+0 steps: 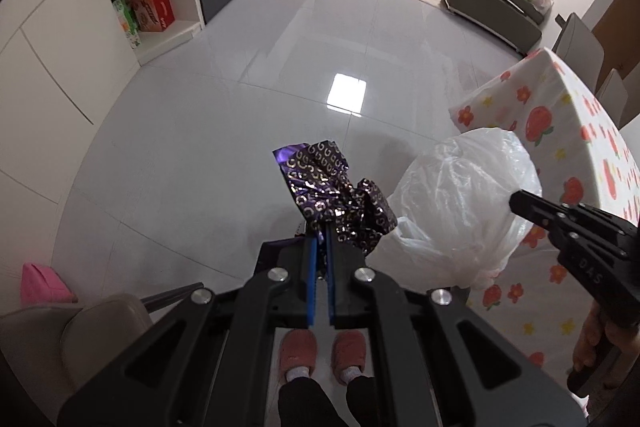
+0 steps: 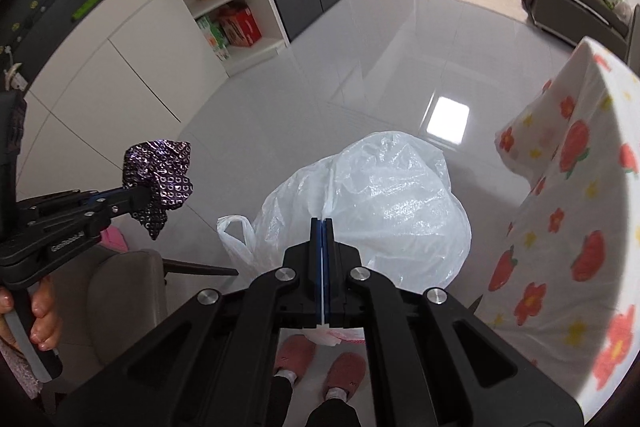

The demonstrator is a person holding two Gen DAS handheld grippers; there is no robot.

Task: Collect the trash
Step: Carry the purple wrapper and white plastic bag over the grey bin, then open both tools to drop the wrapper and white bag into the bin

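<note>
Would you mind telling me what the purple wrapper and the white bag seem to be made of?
The purple wrapper looks like metallic foil or foil-coated film: shiny, with sharp creases. The white bag looks like thin translucent plastic: glossy and wrinkled, with a loop handle.

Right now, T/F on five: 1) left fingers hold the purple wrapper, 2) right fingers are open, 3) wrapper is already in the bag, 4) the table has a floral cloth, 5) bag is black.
1. The left gripper is clamped on the purple wrapper. True.
2. The right gripper is open. False: its fingers are shut on the white plastic bag, pinching its plastic.
3. The wrapper is already inside the bag. False: it is held in the air beside the bag, outside it.
4. The table wears a cloth with red flowers and strawberries. True.
5. The bag is black. False: it is translucent white.
</note>
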